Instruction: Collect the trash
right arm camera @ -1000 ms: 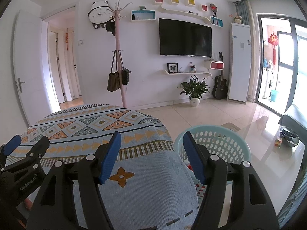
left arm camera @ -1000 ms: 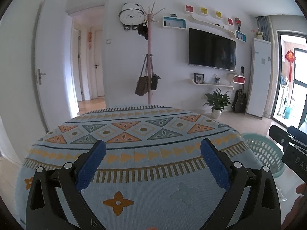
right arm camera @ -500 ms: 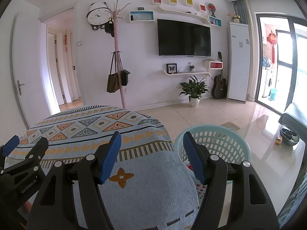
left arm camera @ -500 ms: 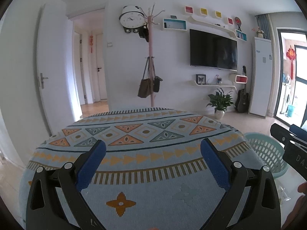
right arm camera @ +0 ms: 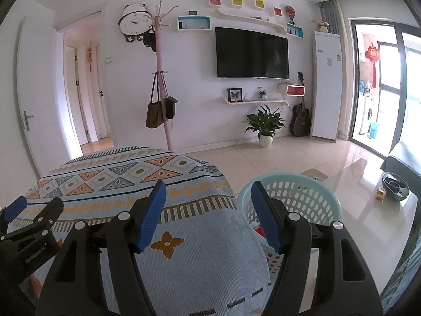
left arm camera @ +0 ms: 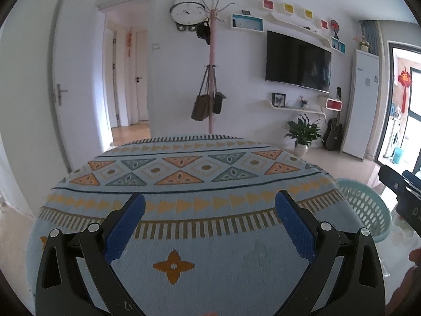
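A pale green plastic basket [right arm camera: 297, 200] stands on the floor at the right side of a table covered with a blue patterned cloth [left arm camera: 184, 179]. Something red and dotted shows low inside the basket, partly hidden by my fingers. My right gripper [right arm camera: 208, 205] hovers open over the table's right edge and the basket rim, nothing between its blue pads. Above the cloth my left gripper [left arm camera: 209, 210] is open and empty too. Its tip shows in the right wrist view at far left [right arm camera: 29, 208]. The right gripper's tip [left arm camera: 397, 184] appears beside the basket [left arm camera: 365, 208].
A coat stand with bags [left arm camera: 210, 100] rises behind the table. A potted plant [right arm camera: 265, 126], a guitar [right arm camera: 301, 115] and a white cabinet [right arm camera: 326, 84] line the far wall under a TV [right arm camera: 251, 52]. A glossy low table with a dark bowl [right arm camera: 396, 185] lies right.
The left wrist view has tilted slightly, so the table and wall sit a little to the right in it. The right gripper and the basket have not moved.
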{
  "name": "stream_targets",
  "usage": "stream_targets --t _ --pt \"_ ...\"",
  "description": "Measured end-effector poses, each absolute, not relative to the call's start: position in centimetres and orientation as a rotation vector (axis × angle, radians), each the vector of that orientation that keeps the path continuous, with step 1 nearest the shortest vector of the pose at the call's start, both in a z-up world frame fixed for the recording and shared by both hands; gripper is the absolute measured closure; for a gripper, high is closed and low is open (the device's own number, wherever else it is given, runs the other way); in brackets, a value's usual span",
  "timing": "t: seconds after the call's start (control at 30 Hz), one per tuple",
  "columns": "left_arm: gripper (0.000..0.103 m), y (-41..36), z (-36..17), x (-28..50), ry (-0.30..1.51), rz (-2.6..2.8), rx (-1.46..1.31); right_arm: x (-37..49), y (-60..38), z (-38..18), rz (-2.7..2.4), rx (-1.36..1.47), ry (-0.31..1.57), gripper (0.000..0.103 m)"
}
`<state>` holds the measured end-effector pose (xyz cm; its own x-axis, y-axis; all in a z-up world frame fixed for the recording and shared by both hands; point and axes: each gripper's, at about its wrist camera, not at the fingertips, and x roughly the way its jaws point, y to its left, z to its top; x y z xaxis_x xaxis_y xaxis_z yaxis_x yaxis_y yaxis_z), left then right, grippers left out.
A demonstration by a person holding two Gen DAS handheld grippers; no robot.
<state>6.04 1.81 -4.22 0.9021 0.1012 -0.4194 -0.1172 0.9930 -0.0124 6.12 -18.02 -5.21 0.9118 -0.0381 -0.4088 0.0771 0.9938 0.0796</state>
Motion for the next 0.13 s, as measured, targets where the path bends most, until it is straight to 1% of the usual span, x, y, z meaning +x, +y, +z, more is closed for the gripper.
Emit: stream_targets --t 0.13 --pt "0.007 1.5 -3.6 4.7 0.4 0.121 -0.024 5.7 -17.8 -4.7 -0.068 0.089 0.414 0.04"
